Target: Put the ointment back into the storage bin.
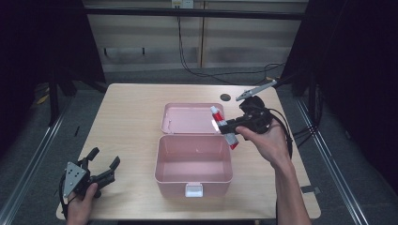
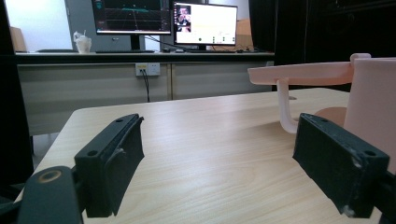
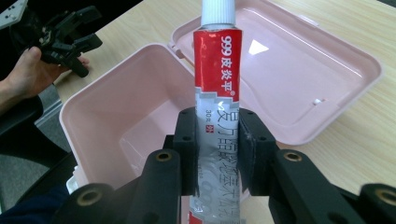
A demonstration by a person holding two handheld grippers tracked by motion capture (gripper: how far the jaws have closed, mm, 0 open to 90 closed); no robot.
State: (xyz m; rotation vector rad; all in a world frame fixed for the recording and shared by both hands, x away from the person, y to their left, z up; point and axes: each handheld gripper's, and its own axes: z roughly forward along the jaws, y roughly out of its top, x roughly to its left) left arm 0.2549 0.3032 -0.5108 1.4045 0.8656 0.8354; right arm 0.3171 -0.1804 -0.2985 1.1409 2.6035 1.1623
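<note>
Pale wood-grain laminate table (image 1: 131, 117), centre of the high view, in a dim bay with dark curtains either side and a beige cabinet wall along the top of the frame.

Item 1: red, silver and white soft-walled ointment tube with a ribbed white screw cap (image 3: 217, 84). Location: centre of the right gripper view, standing up the frame, cap at the top edge; in the high view just right of centre, above the right rim of the box. Handling, as judged: light; the laminate wall looks thin and will dent or crease under hard pressure; the glossy printed skin may slide between smooth pads; the cap end is the stiff part, the crimped tail the flattest. Best taken across the flat mid-body, as it is now.

Item 2: right gripper (image 3: 217, 144), black jaws pressed together on the tube's silver mid-section.

Item 3: pink rectangular plastic storage box (image 1: 162, 154), lid (image 1: 187, 119) laid fully open behind it, nothing visible inside; centre of the high view.

Item 4: left gripper (image 1: 104, 165), lower left of the high view, resting low by the table edge, jaws spread with nothing between them.
</note>
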